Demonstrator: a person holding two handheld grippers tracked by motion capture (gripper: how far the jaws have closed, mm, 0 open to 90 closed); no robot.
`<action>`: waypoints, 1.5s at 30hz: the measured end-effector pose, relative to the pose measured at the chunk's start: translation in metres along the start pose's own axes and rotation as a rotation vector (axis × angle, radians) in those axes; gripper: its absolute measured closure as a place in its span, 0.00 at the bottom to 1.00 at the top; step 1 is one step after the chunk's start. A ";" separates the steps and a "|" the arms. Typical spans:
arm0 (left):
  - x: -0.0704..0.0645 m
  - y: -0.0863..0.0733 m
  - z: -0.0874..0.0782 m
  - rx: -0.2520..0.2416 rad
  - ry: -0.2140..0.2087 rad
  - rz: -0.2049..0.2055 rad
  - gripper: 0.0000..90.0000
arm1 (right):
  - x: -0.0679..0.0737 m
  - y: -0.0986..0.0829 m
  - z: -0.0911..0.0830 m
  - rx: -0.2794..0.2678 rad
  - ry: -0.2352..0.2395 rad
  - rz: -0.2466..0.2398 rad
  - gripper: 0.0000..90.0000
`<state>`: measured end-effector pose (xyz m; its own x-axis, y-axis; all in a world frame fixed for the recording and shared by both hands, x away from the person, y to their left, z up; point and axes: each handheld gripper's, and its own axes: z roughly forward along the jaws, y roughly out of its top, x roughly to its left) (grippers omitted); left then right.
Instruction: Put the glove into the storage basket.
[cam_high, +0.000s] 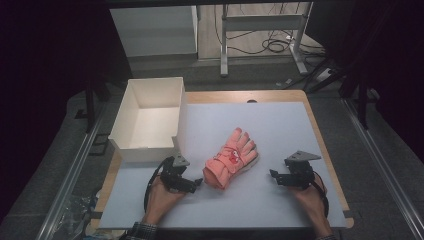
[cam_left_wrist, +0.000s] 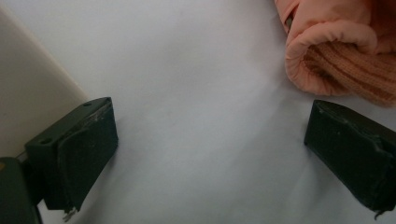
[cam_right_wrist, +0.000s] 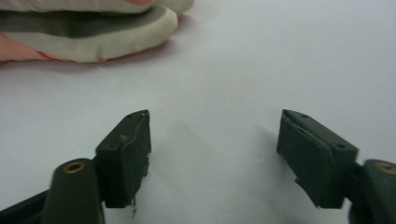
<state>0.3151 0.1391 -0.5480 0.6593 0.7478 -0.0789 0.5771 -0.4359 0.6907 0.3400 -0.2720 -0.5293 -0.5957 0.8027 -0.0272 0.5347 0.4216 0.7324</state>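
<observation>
A pink padded glove lies flat on the white tabletop, fingers pointing away and cuff toward me. My left gripper rests on the table just left of the cuff, jaws wide apart and empty. In the left gripper view the ribbed cuff of the glove lies just beyond the right jaw of the gripper. My right gripper sits open to the right of the glove. The right gripper view shows the glove's pale edge farther off at upper left, ahead of the gripper.
An open white box stands at the table's back left, its wall close beside my left gripper. The table's wooden edge runs along the right side. Desk legs and cables are on the floor beyond.
</observation>
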 end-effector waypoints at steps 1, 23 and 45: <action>0.000 0.001 -0.002 0.006 -0.009 -0.020 0.03 | 0.003 0.000 0.001 0.006 -0.019 -0.024 0.24; -0.027 0.047 -0.054 -0.010 -0.121 0.011 0.00 | 0.003 -0.001 0.001 0.001 -0.029 -0.012 0.22; -0.059 0.105 0.006 0.084 -0.092 0.040 0.00 | 0.002 -0.002 0.001 0.001 -0.028 -0.013 0.22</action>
<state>0.3396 0.0467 -0.4748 0.7222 0.6810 -0.1209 0.5850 -0.5082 0.6321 0.3385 -0.2701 -0.5314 -0.5853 0.8089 -0.0555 0.5278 0.4321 0.7312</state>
